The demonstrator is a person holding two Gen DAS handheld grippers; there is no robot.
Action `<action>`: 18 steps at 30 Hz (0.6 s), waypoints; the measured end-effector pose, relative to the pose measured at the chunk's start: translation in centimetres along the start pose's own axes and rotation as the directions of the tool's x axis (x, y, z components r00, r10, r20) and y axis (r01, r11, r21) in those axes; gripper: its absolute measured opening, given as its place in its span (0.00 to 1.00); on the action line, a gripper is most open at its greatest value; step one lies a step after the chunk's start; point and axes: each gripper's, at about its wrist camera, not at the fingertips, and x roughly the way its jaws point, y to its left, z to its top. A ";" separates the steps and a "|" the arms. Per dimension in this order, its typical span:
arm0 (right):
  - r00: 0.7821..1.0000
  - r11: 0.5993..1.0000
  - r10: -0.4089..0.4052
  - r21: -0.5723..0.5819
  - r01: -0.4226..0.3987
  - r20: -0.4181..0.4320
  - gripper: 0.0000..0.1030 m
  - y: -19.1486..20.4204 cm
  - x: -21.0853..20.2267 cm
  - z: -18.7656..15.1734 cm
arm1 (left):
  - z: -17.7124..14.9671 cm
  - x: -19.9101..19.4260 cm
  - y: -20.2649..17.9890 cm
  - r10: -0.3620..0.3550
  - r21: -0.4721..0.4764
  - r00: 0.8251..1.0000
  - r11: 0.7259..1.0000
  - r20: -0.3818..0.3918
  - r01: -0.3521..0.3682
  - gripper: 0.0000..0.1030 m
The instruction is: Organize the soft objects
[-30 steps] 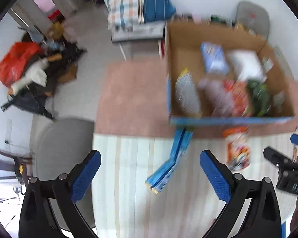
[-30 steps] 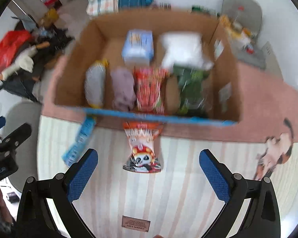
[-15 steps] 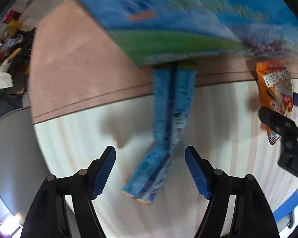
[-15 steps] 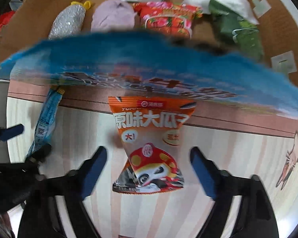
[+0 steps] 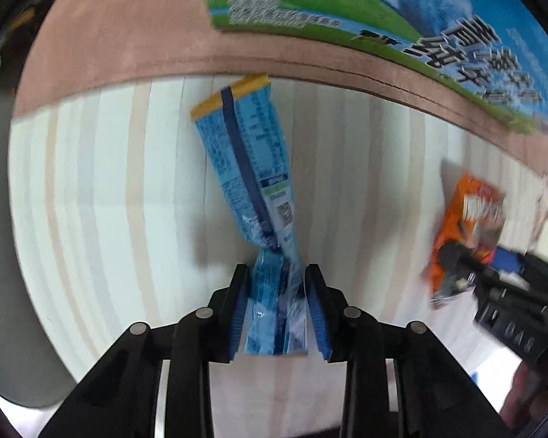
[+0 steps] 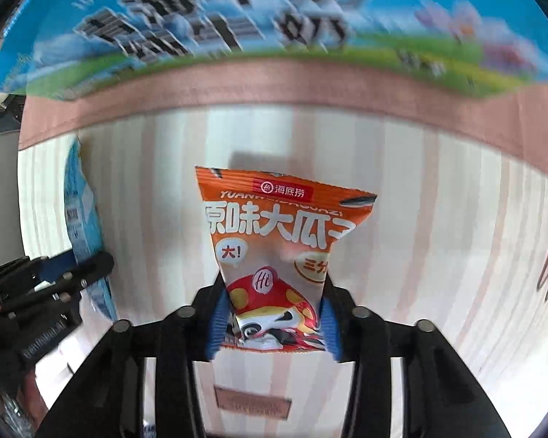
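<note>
Left wrist view: left gripper clamped on the near end of the blue packet, which lies on the striped surface.
Blue packet: light, limp, crinkly; likely to droop.
Right wrist view: right gripper clamped on the orange snack bag's lower end.
Orange snack bag: light, slippery film; hold at the seam.
Box: just beyond.

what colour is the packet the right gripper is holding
Orange, with white lettering and a red mushroom-cap mascot: the snack packet in the right gripper, clearest in the right wrist view.
</note>
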 end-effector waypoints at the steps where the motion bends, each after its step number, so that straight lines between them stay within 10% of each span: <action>1: 1.000 1.000 0.014 0.010 -0.014 0.020 0.70 -0.2 -0.5 -0.4 | -0.3 -0.3 0.5 -0.029 -0.033 1.000 0.999 -0.003 0.029 0.34; 5: 0.990 0.998 0.059 -0.012 -0.058 0.126 0.75 0.9 -3.3 -1.9 | -2.2 -2.4 2.6 0.058 -0.124 0.995 0.991 0.083 -0.048 0.41; 9: 0.987 0.989 0.114 -0.104 -0.102 0.116 0.75 6.0 -3.1 -1.4 | -4.7 -4.3 5.4 0.257 -0.250 0.950 0.945 0.177 -0.209 0.43; 15: 0.994 0.978 0.102 -0.189 -0.092 0.041 0.74 13.7 0.9 0.5 | -8.3 -3.0 10.5 0.346 -0.381 0.931 0.882 0.120 -0.279 0.43; 18: 0.999 0.971 0.015 -0.240 -0.007 0.031 0.44 15.8 2.9 0.9 | -9.4 -2.5 12.0 0.346 -0.418 0.933 0.865 0.100 -0.276 0.43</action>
